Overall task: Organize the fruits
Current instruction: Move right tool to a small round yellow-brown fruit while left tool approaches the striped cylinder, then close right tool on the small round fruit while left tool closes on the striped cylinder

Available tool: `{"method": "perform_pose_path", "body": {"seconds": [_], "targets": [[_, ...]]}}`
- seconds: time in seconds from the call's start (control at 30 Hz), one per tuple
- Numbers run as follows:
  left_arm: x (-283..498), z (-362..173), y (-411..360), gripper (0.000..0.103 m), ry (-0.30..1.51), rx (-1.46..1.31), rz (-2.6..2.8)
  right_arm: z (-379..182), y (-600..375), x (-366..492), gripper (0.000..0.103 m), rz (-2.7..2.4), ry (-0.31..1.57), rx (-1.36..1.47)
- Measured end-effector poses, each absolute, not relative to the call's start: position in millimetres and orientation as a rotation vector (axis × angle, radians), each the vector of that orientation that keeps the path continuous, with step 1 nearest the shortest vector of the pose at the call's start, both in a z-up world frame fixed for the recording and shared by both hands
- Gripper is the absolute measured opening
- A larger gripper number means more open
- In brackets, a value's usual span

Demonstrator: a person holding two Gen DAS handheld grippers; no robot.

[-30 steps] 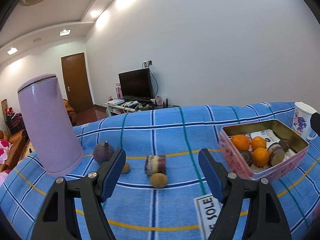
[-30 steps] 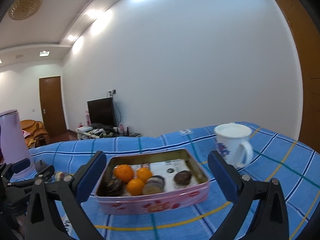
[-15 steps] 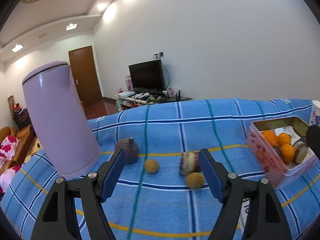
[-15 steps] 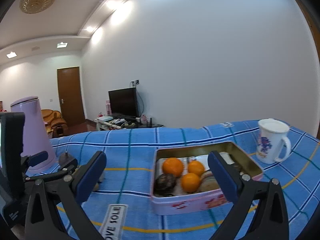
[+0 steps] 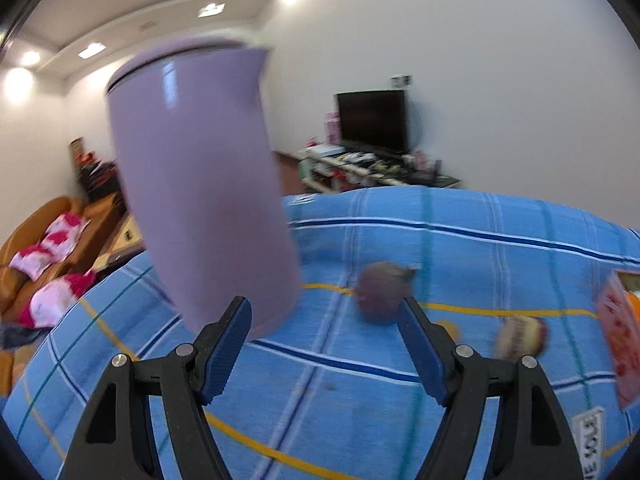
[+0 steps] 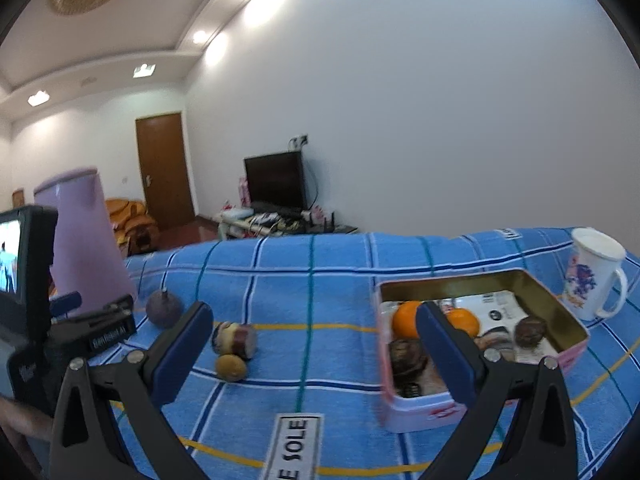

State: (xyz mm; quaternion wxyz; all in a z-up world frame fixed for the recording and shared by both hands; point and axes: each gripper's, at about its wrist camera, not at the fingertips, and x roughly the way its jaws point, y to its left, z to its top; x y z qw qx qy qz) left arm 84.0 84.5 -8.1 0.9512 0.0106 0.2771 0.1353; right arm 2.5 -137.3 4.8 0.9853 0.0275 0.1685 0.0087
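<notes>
Left hand-held gripper (image 5: pixel 324 336): you hold it tilted down over the blue striped cloth (image 5: pixel 460 240), jaws wide apart, nothing between them.
Right hand-held gripper (image 6: pixel 314 338): you hold it closer to level, jaws spread wide and empty.
Purple round fruit (image 5: pixel 380 294): from your left hand-held gripper it sits at about 1 o'clock, just beyond the right fingertip; blurred.
Cut fruit piece (image 6: pixel 234 338): at 10 o'clock inside your right jaw span, near the left finger, with a small brown fruit (image 6: pixel 231 367) just in front of it.
Pink tin (image 6: pixel 416 404): at 2 o'clock from your right hand-held gripper, partly behind the right finger; it holds oranges (image 6: pixel 404 320) and dark fruits.
Lilac kettle (image 5: pixel 200 184): upright at 11 o'clock from your left hand-held gripper, close.
White mug (image 6: pixel 592 276): just beyond the tin's far right corner.
</notes>
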Motion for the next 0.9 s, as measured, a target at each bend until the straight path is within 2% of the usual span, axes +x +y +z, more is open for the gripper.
{"method": "perform_pose_path", "body": {"seconds": [0.13, 0.17, 0.2, 0.23, 0.27, 0.3, 0.47, 0.53, 0.6, 0.7, 0.9], "targets": [[89, -13, 99, 0.076, 0.592, -0.005, 0.303, -3, -118, 24, 0.102, 0.092, 0.442, 0.014], [90, -13, 100, 0.076, 0.596, -0.003, 0.304, -7, -113, 32, 0.095, 0.113, 0.485, 0.002], [90, -13, 101, 0.076, 0.599, 0.002, 0.305, -11, -107, 40, 0.081, 0.132, 0.533, -0.015], [91, -13, 101, 0.076, 0.601, 0.008, 0.308, -15, -103, 46, 0.074, 0.147, 0.569, -0.028], [92, -14, 102, 0.076, 0.603, 0.016, 0.314, -20, -98, 52, 0.063, 0.166, 0.608, -0.039], [91, -13, 102, 0.076, 0.601, 0.022, 0.32, -26, -94, 61, 0.057, 0.185, 0.657, -0.043], [93, -11, 104, 0.077, 0.597, 0.033, 0.324, -44, -80, 86, 0.056, 0.255, 0.792, -0.016], [92, -11, 104, 0.077, 0.594, 0.029, 0.325, -50, -72, 92, 0.05, 0.27, 0.834, -0.035], [93, -11, 102, 0.077, 0.596, 0.035, 0.314, -56, -67, 98, 0.038, 0.284, 0.87, -0.046], [93, -11, 97, 0.077, 0.591, 0.058, 0.298, -60, -64, 101, 0.033, 0.295, 0.889, -0.051], [91, -11, 91, 0.077, 0.582, 0.04, 0.226, -53, -88, 82, 0.032, 0.32, 0.84, 0.049]]}}
